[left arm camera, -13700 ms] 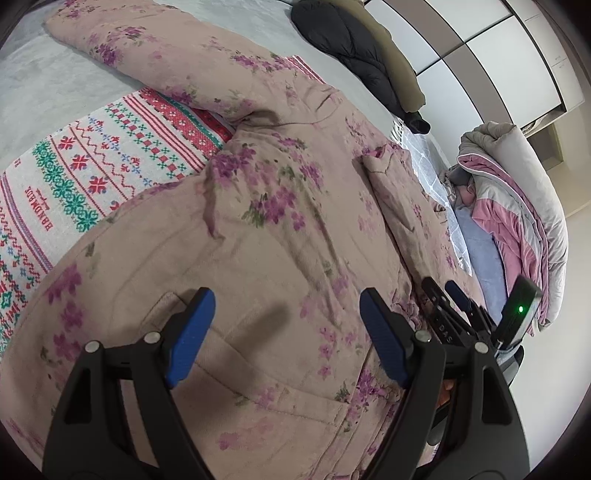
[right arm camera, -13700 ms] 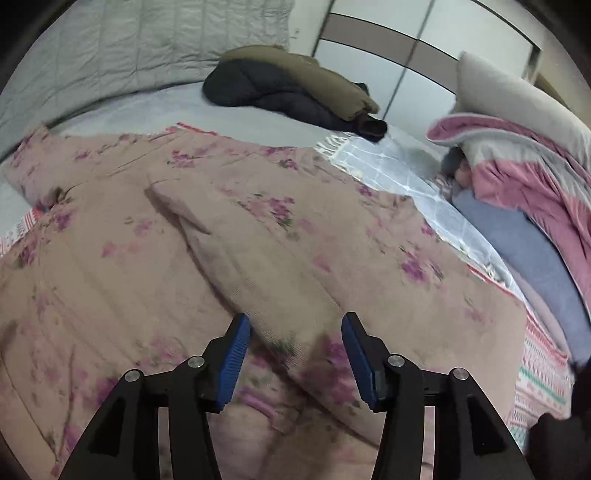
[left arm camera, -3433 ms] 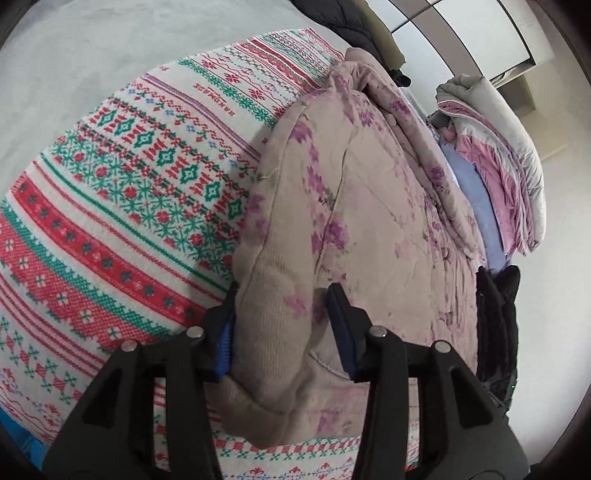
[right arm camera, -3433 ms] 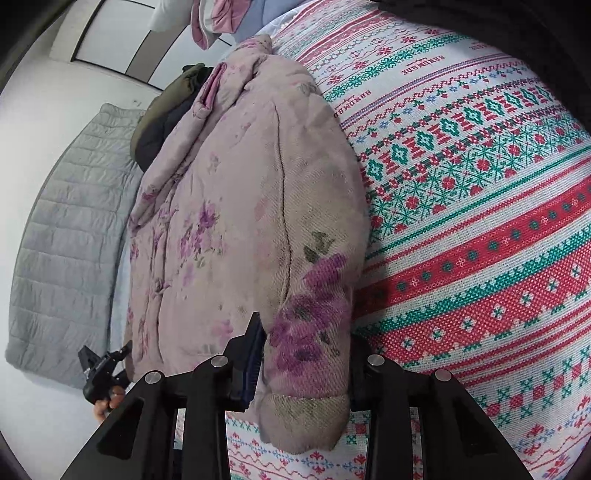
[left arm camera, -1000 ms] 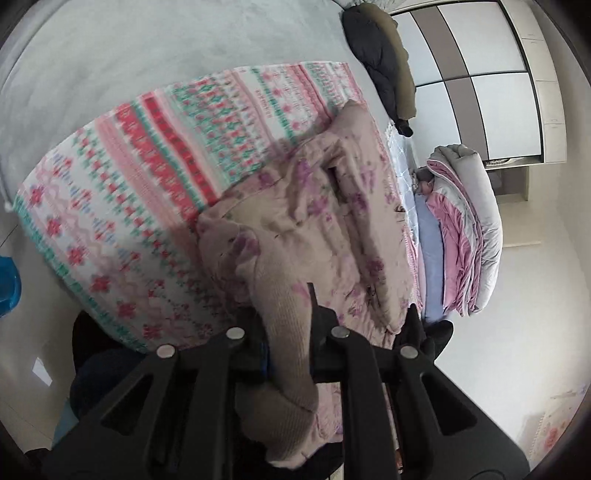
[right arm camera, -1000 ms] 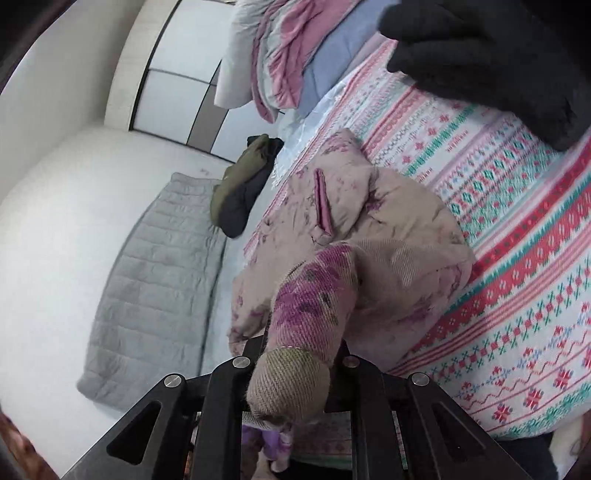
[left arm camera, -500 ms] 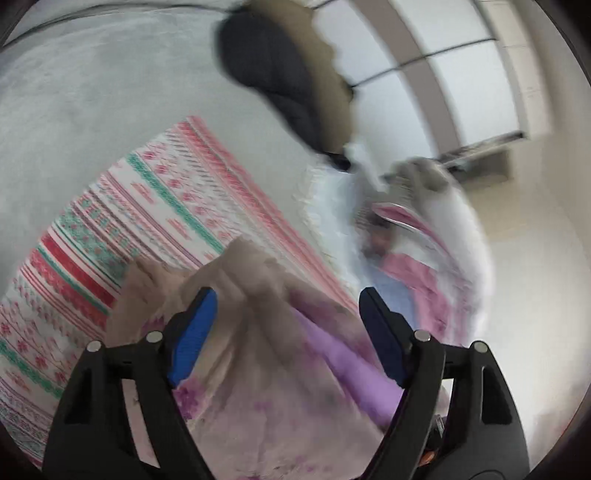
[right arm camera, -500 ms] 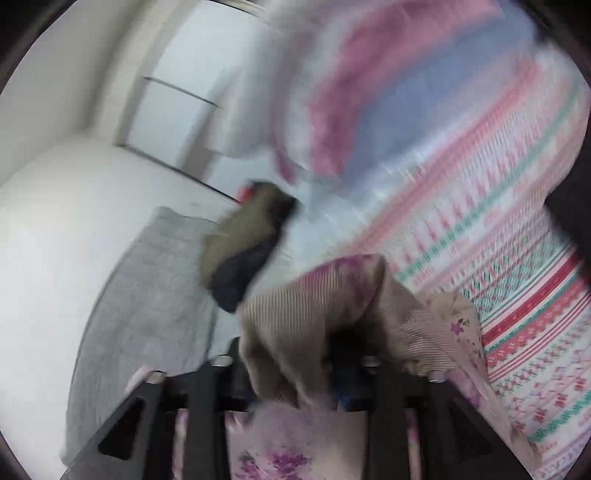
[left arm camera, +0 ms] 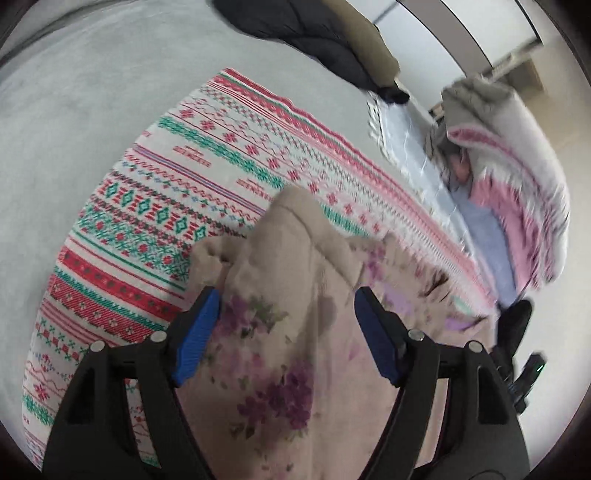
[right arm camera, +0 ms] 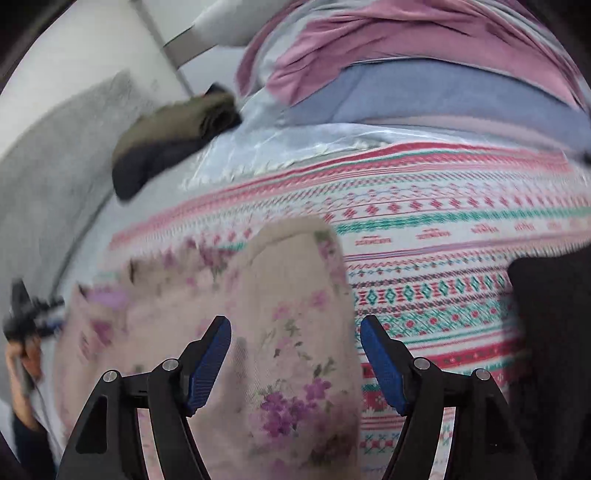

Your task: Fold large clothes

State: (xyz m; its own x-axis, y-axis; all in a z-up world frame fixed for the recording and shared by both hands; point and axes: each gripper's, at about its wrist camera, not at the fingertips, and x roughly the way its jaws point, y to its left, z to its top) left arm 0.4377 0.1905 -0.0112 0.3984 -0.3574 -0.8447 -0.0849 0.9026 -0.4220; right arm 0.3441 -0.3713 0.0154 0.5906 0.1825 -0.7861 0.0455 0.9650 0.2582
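Both grippers stand wide open, having just spread their jaws, gripping nothing: left gripper (left arm camera: 286, 336) and right gripper (right arm camera: 295, 363) hover over the folded floral coat (left arm camera: 280, 332), released bottom centre on the patterned blanket (left arm camera: 177, 184), apparently to settle.

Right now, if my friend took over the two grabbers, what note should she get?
Left gripper: open; its jaws have just been opening, floral coat below them, pads not pressing.
Right gripper: open too, jaws just opened, same coat underneath.
The coat lies bunched in a folded bundle on the patterned blanket.
Done: folded and let go.
Left: probably tidy the bundle, then perhaps fold the dark jacket.
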